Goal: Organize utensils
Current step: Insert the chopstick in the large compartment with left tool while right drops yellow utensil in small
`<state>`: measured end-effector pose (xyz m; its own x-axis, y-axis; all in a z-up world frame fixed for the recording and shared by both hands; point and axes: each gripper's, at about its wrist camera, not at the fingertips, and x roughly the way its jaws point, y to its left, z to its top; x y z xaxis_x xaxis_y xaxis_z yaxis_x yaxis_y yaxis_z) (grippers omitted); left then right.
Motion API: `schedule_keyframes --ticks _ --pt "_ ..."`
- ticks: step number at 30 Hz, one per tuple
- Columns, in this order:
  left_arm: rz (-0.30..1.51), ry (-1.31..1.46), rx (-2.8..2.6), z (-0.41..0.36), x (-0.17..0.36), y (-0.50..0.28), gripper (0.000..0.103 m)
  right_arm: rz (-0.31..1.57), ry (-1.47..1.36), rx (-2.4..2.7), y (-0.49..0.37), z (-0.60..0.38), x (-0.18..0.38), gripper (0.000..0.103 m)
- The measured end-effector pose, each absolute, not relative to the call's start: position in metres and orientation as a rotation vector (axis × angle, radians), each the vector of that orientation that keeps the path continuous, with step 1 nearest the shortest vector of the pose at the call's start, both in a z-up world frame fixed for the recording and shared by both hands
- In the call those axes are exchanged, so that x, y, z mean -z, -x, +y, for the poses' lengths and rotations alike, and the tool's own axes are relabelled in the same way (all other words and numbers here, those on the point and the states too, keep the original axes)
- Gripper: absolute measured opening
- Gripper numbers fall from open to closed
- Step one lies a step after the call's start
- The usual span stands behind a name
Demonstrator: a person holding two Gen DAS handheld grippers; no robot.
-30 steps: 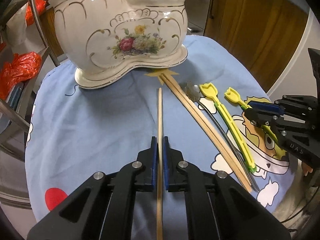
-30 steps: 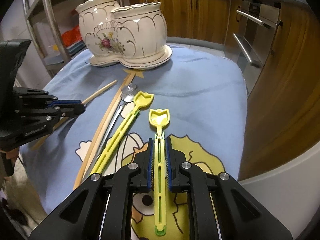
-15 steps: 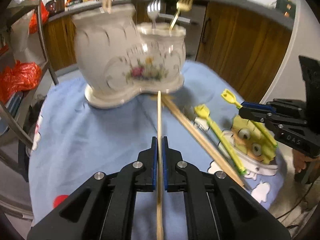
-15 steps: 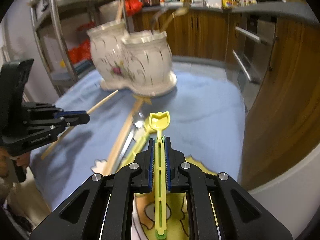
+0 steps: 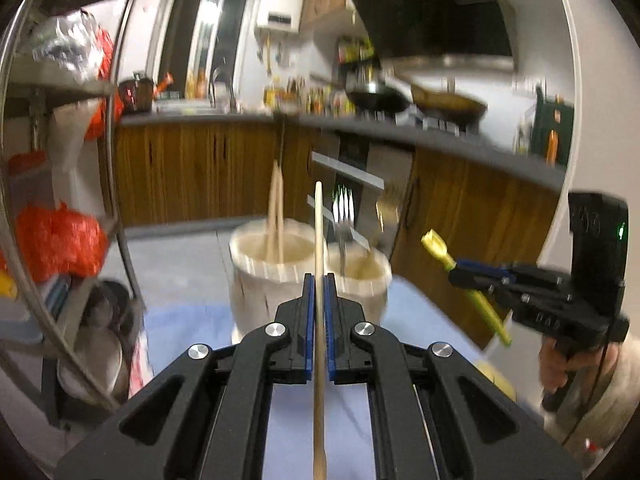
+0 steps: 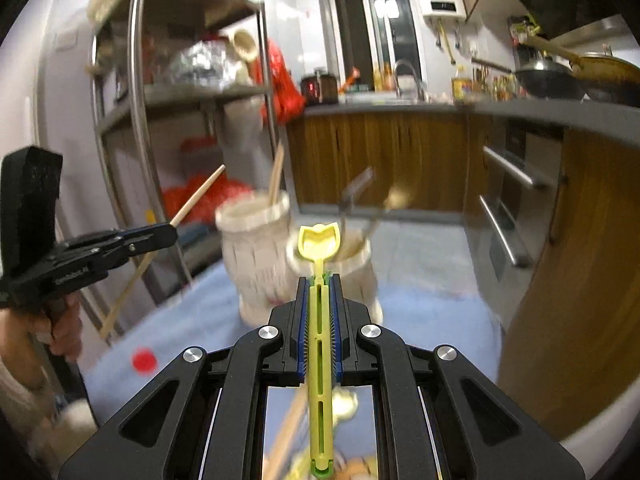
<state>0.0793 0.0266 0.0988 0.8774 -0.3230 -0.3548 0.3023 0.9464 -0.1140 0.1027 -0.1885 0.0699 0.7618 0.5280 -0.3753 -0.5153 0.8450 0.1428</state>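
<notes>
Utensils first: I've got a wooden chopstick (image 5: 319,320) clamped in my left gripper (image 5: 319,284), running lengthwise between the blue pads (image 5: 307,320), tip sticking out ahead toward the holder (image 5: 276,276). My right gripper (image 6: 319,280) is clamped on a yellow fork (image 6: 320,352), handle pinched along the jaws, head out front, just short of the holder's nearer cup (image 6: 360,276).

Step, as I read it: both pieces are picked and in the air above the blue cloth (image 5: 188,328), in carry toward the holder. Drop-off not yet done.

More utensils lie on the cloth below the right gripper, nearer than the holder, blurred; I can't tell which ones.

Holder: a white double cup on the cloth. In the left view, the left cup has chopsticks (image 5: 276,216) standing in it, the right cup (image 5: 360,280) has forks (image 5: 344,216). So the sort looks like sticks left, forks right.

Next move, my call: tip each piece more upright, bring the chopstick over the left cup and the yellow fork over the right one, lower it in, then let go. The two grippers will crowd each other at the holder, so I'd go one at a time. Standing forks could snag the yellow fork's head.

Beyond the holder: wood cabinets (image 5: 180,172), out of play.
</notes>
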Motion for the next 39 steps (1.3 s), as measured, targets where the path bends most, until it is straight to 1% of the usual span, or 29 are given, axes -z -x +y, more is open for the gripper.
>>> schedule_keyframes --ticks 4,8,13,17,26,39 --pt "0.292 0.124 0.326 0.035 -0.123 -0.110 0.004 0.371 -0.127 -0.577 -0.132 -0.185 -0.089 0.010" --pt "0.224 0.194 0.331 0.039 -0.135 -0.149 0.004 0.325 -0.221 -0.586 -0.162 -0.180 -0.101 0.010" --pt "0.171 0.212 0.281 0.030 -0.137 -0.181 0.004 0.313 -0.306 -0.588 -0.198 -0.173 -0.089 0.010" --pt "0.137 0.198 0.247 0.025 -0.131 -0.198 0.004 0.300 -0.336 -0.599 -0.209 -0.166 -0.075 0.010" --pt "0.149 0.153 0.237 0.022 -0.101 -0.194 0.004 0.286 -0.217 -0.584 -0.208 -0.144 -0.051 0.010" --pt "0.232 0.094 0.249 0.032 -0.076 -0.158 0.004 0.337 -0.145 -0.573 -0.186 -0.156 -0.040 0.011"
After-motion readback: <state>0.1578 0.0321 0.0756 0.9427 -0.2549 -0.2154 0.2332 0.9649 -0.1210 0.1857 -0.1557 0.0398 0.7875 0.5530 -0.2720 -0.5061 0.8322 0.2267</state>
